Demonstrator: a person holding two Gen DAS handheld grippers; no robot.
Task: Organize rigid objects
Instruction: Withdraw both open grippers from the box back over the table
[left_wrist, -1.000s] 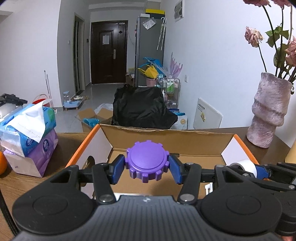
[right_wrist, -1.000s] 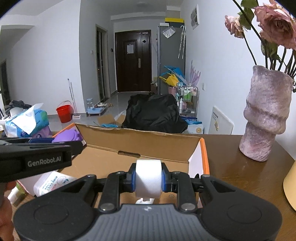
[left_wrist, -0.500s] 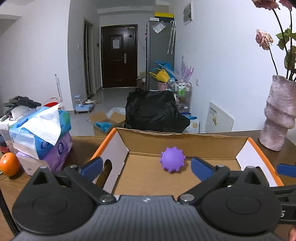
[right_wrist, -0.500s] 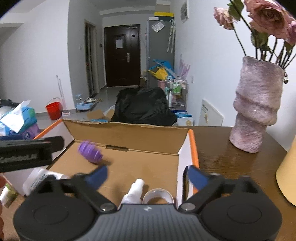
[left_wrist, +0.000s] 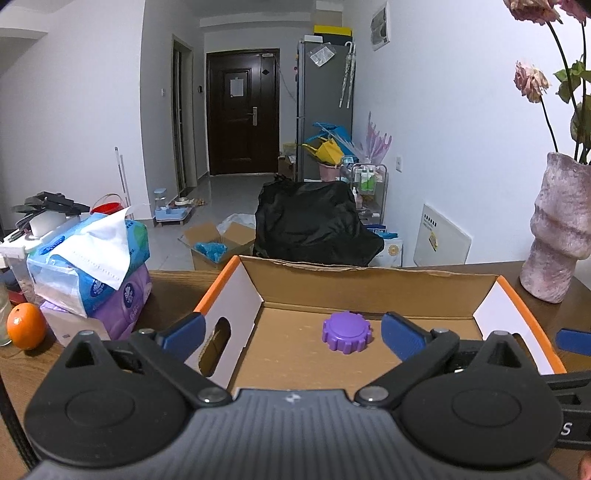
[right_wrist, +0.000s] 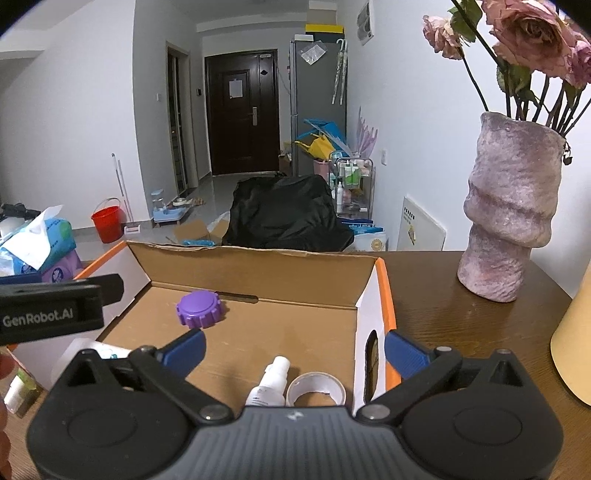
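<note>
Open cardboard box (right_wrist: 255, 266) on wooden table (right_wrist: 461, 332), holding purple ridged cap (right_wrist: 199, 308), tape roll (right_wrist: 316, 388), white spray bottle (right_wrist: 271, 384), pink vase (right_wrist: 511, 210) right

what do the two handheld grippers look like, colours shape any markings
Both look alike: the left gripper and right gripper have a dark grey ribbed body, two round black discs at the base, black triangular linkage arms with silver pivot pins, and blue fingers. In the right wrist view, the left gripper's black side bears white "GenRobot.AI" lettering. No cables or sleeves are clearly visible.
</note>
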